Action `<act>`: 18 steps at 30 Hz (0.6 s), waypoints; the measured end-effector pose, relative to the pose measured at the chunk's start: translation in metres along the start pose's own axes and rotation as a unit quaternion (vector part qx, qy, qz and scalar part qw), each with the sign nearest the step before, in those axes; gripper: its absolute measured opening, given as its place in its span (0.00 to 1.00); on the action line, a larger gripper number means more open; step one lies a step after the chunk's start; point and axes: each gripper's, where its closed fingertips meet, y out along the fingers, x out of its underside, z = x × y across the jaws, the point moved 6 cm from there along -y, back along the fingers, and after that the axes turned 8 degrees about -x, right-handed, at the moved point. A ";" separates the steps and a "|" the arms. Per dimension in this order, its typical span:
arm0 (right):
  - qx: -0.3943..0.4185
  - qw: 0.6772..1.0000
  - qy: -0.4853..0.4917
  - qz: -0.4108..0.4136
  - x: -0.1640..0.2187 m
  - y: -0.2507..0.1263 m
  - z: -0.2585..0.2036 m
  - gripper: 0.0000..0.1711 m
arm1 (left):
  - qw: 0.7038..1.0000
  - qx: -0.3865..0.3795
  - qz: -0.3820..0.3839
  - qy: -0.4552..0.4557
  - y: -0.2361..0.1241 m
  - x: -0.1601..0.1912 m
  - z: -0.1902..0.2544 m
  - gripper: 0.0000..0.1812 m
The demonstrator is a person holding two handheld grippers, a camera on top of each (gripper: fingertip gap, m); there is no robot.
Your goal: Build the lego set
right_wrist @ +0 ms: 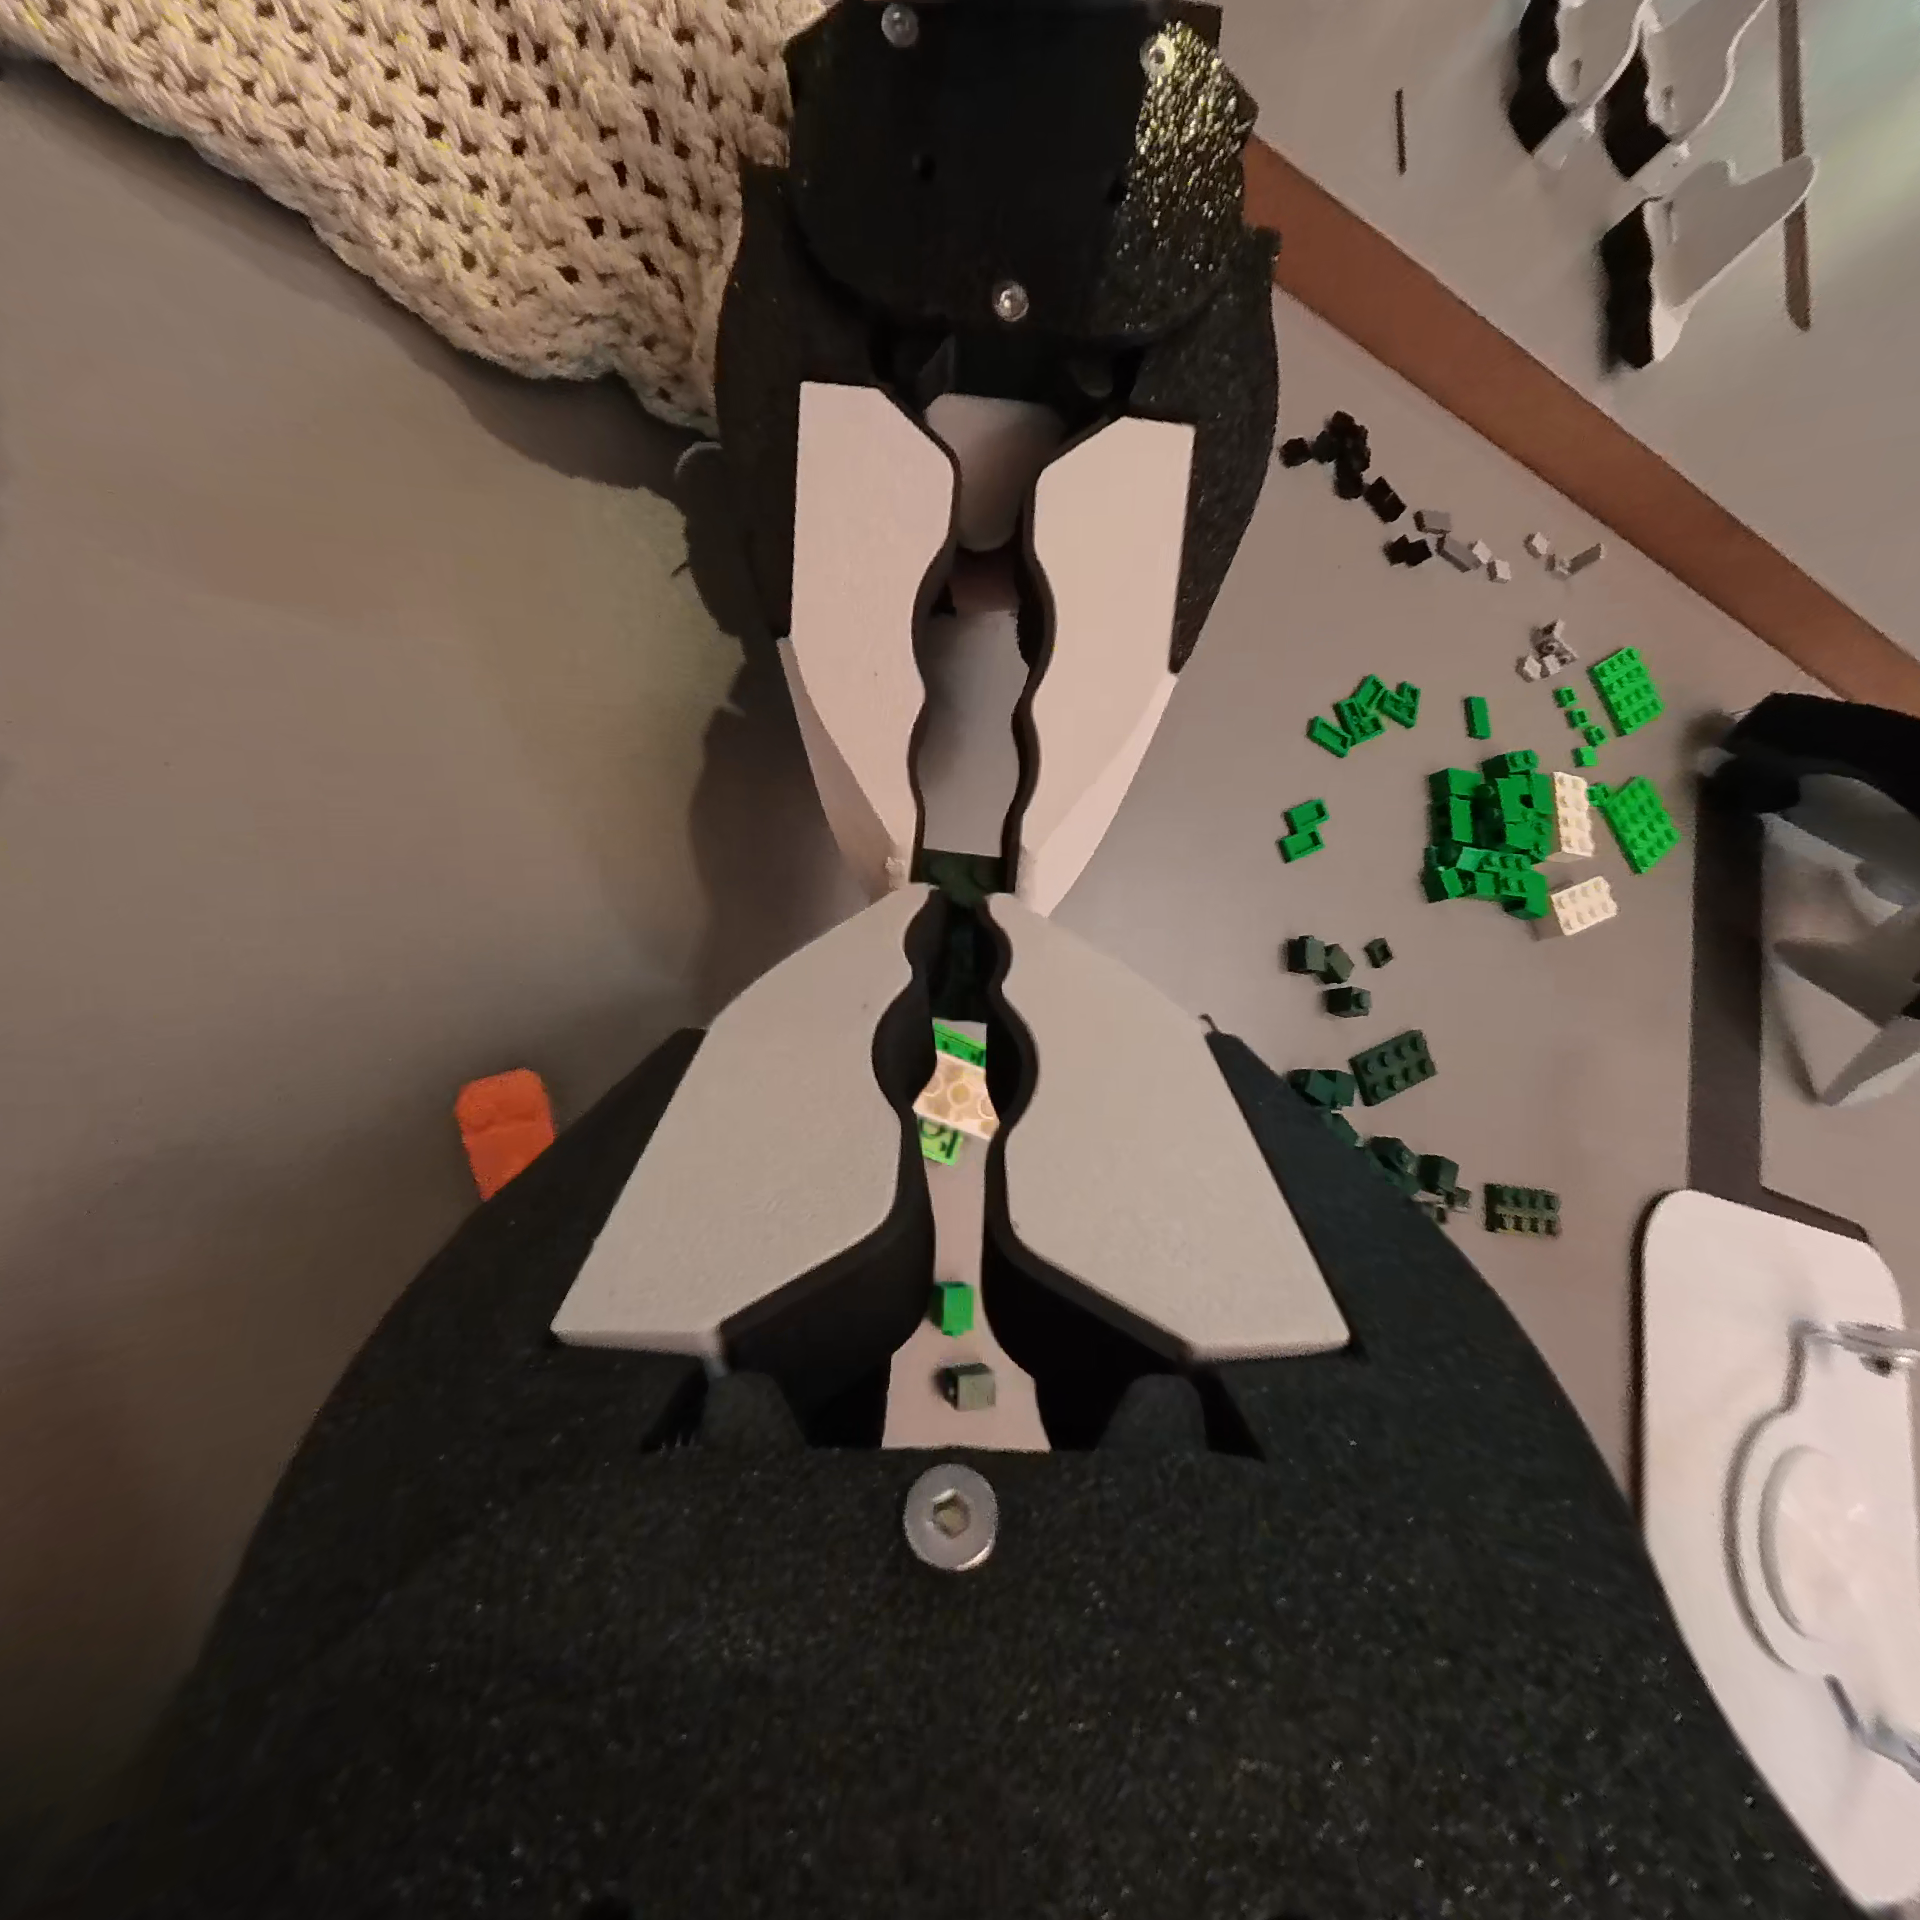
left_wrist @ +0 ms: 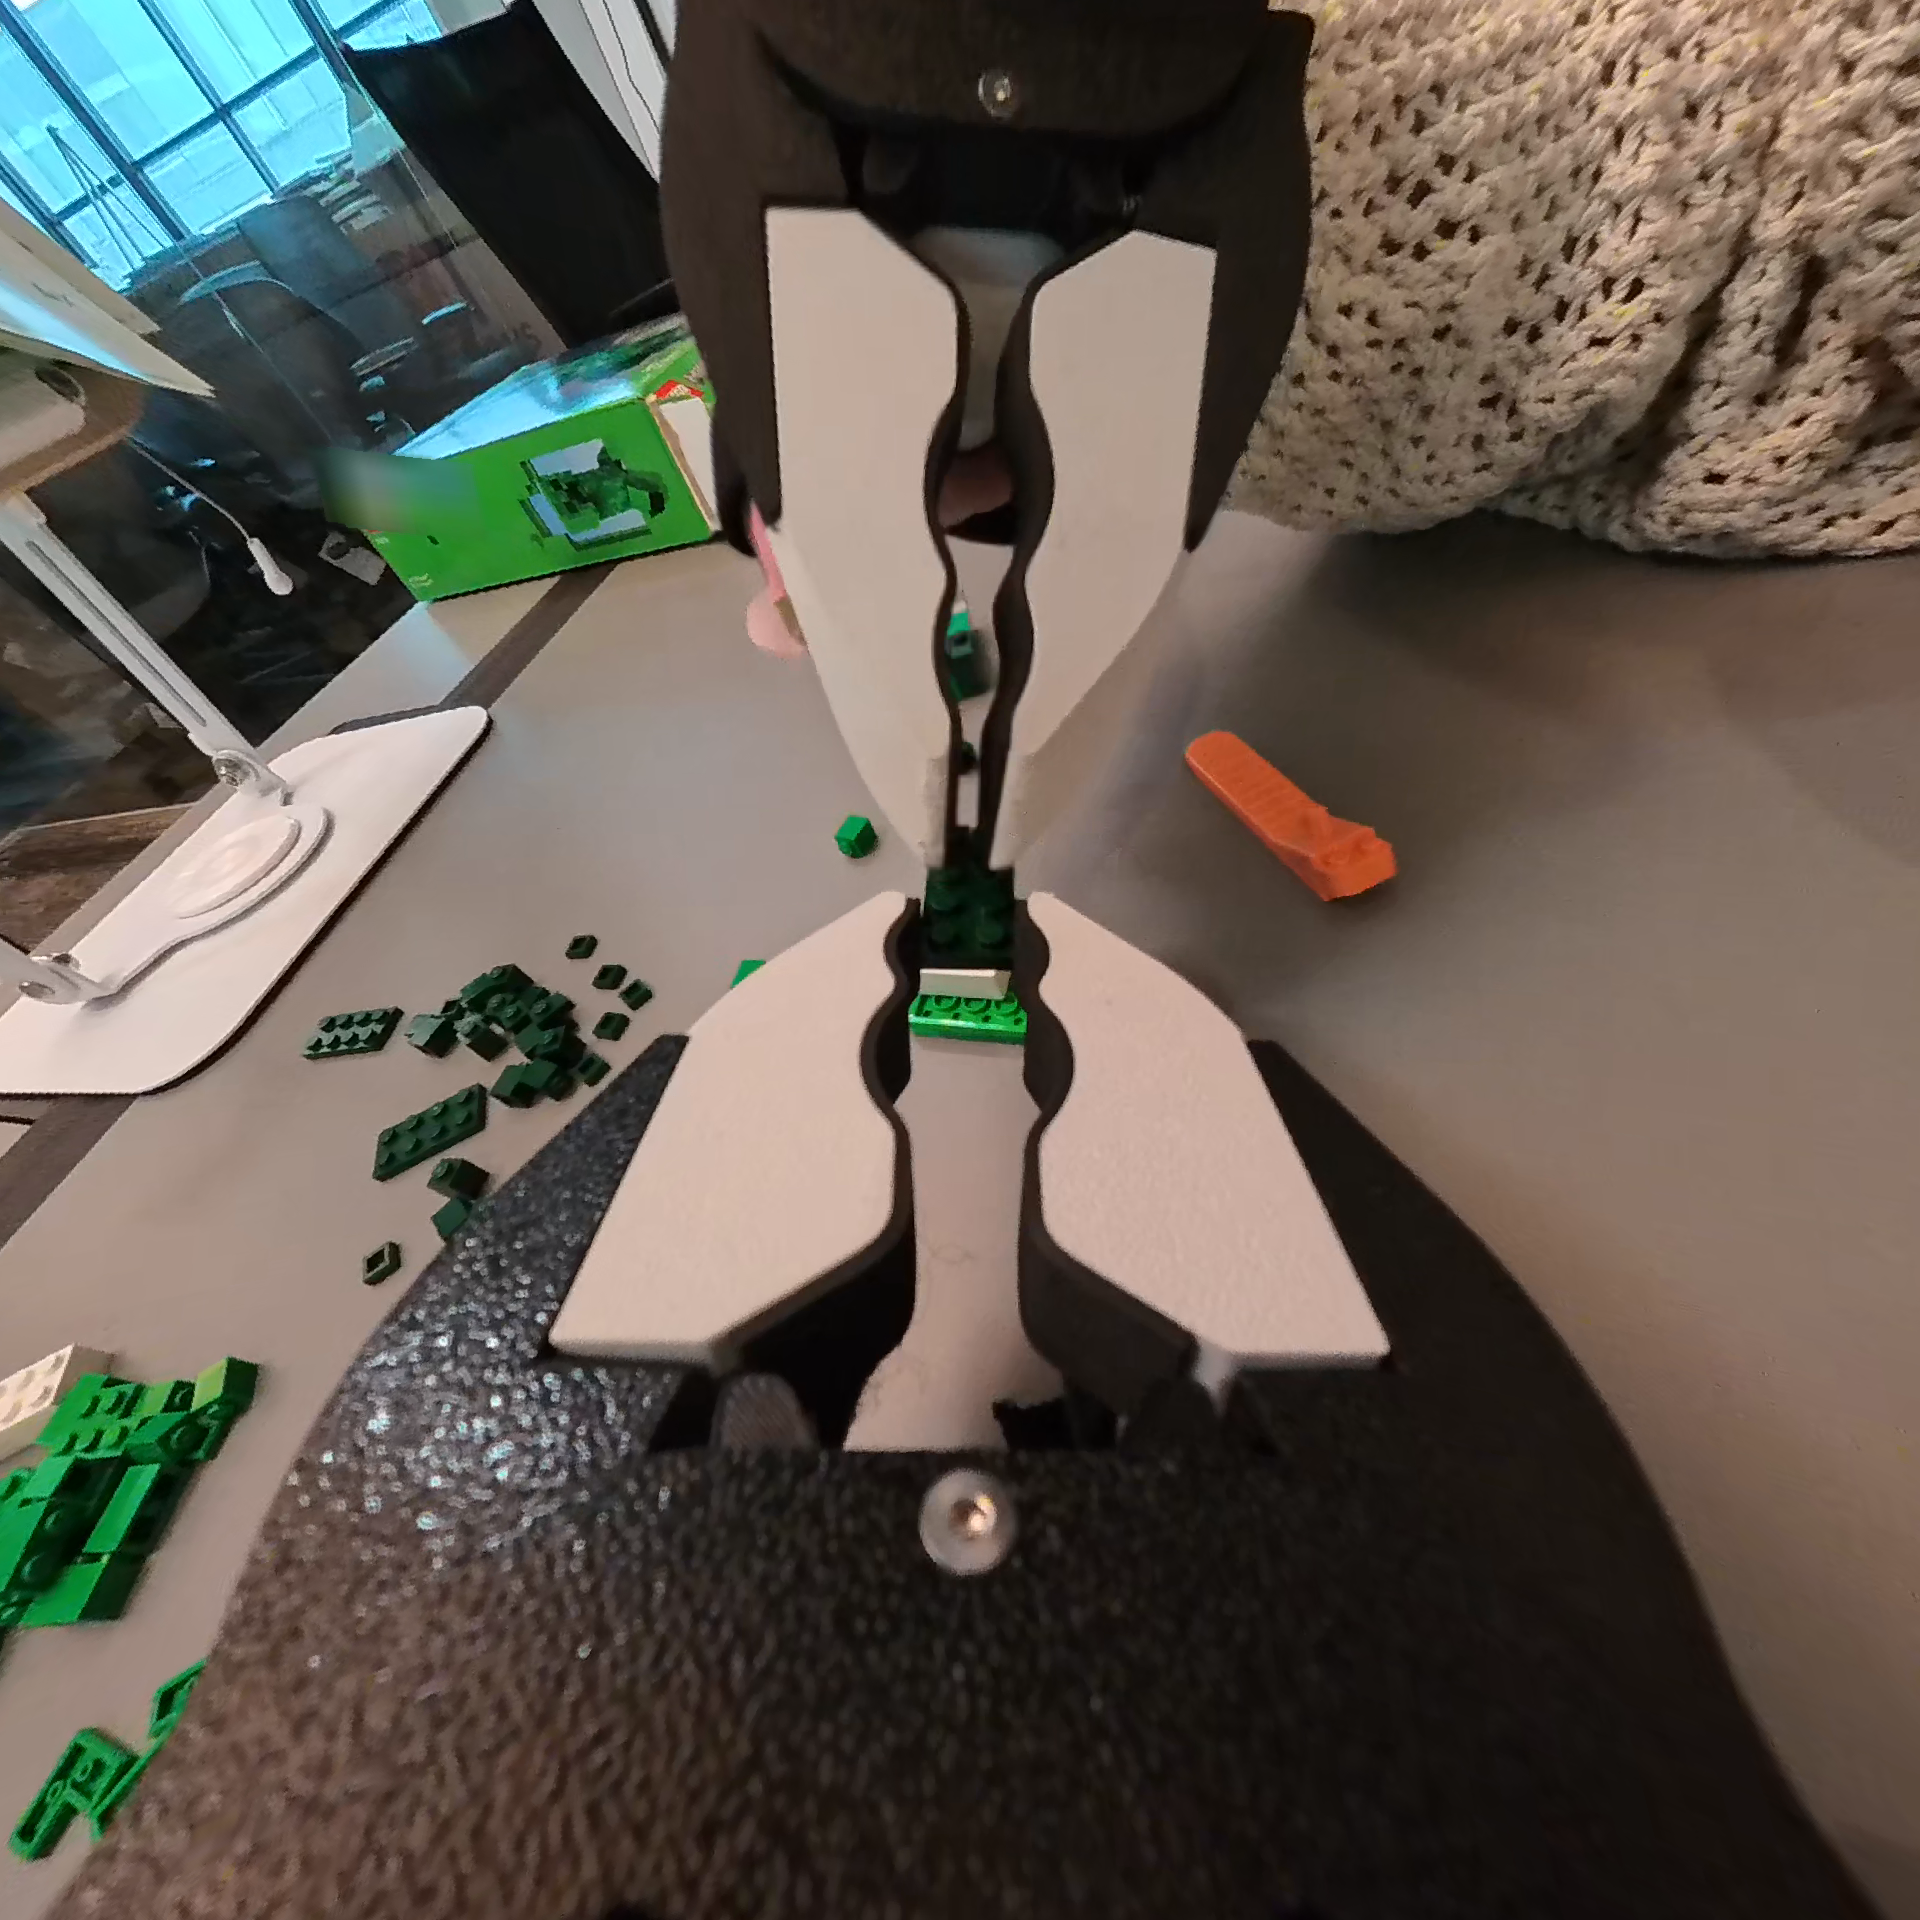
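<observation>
Gripper body (left_wrist: 727,1662): black, rough, pebbled plastic. Fingers (left_wrist: 769,1143): matt white faces. Bricks (left_wrist: 488,1029): glossy green plastic. Sleeve (left_wrist: 1610,260): cream open-knit cloth. Table (left_wrist: 1558,1091): smooth matt grey. Brick separator (left_wrist: 1288,816): orange plastic.

**Two wrist cameras, nose to nose over the table**

Each camera sits just behind its own gripper and looks forward along the fingers, steeply down at the grey table (left_wrist: 1558,1143). The two face each other at close range: the left view meets the right gripper (left_wrist: 968,831) head-on, the right view the left gripper (right_wrist: 961,862). Both share the small brick assembly (left_wrist: 968,935) at the fingertips, the orange tool (left_wrist: 1288,816) and the knitted sleeve (left_wrist: 1621,260).
</observation>
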 end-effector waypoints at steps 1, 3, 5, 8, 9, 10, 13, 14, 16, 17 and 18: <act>0.007 1.000 -0.006 0.000 0.000 -0.002 0.001 0.02 | 1.000 0.000 0.000 0.000 0.000 0.000 0.000 0.09; 0.028 0.999 -0.017 -0.008 0.001 -0.005 0.004 0.02 | 1.000 -0.002 0.000 -0.001 0.000 0.000 0.000 0.09; 0.044 0.998 -0.037 -0.024 0.003 -0.006 0.004 0.02 | 1.000 -0.004 0.001 -0.004 0.000 0.000 -0.001 0.09; 0.058 0.995 -0.074 -0.038 0.002 -0.004 0.002 0.02 | 1.000 -0.006 0.006 -0.013 -0.001 -0.001 -0.003 0.09; 0.063 0.993 -0.088 -0.043 0.001 -0.003 0.002 0.02 | 1.000 -0.006 0.008 -0.016 -0.001 -0.001 -0.003 0.09; 0.069 0.991 -0.101 -0.046 0.000 -0.003 0.001 0.02 | 1.000 -0.006 0.009 -0.018 -0.002 -0.001 -0.004 0.09; 0.080 0.989 -0.116 -0.050 -0.001 -0.003 0.001 0.02 | 1.000 -0.007 0.011 -0.019 -0.002 -0.001 -0.004 0.09; 0.083 0.989 -0.116 -0.048 -0.001 -0.003 0.002 0.02 | 1.000 -0.007 0.011 -0.019 -0.002 -0.001 -0.004 0.09; 0.083 0.990 -0.104 -0.038 -0.001 -0.006 0.004 0.02 | 1.000 -0.010 0.010 -0.020 -0.001 -0.001 -0.005 0.09; 0.085 0.992 -0.093 -0.031 0.000 -0.008 0.005 0.02 | 1.000 -0.012 0.010 -0.021 -0.001 -0.001 -0.005 0.09; 0.087 0.993 -0.082 -0.018 0.000 -0.010 0.006 0.02 | 1.000 -0.015 0.009 -0.024 -0.001 -0.001 -0.006 0.09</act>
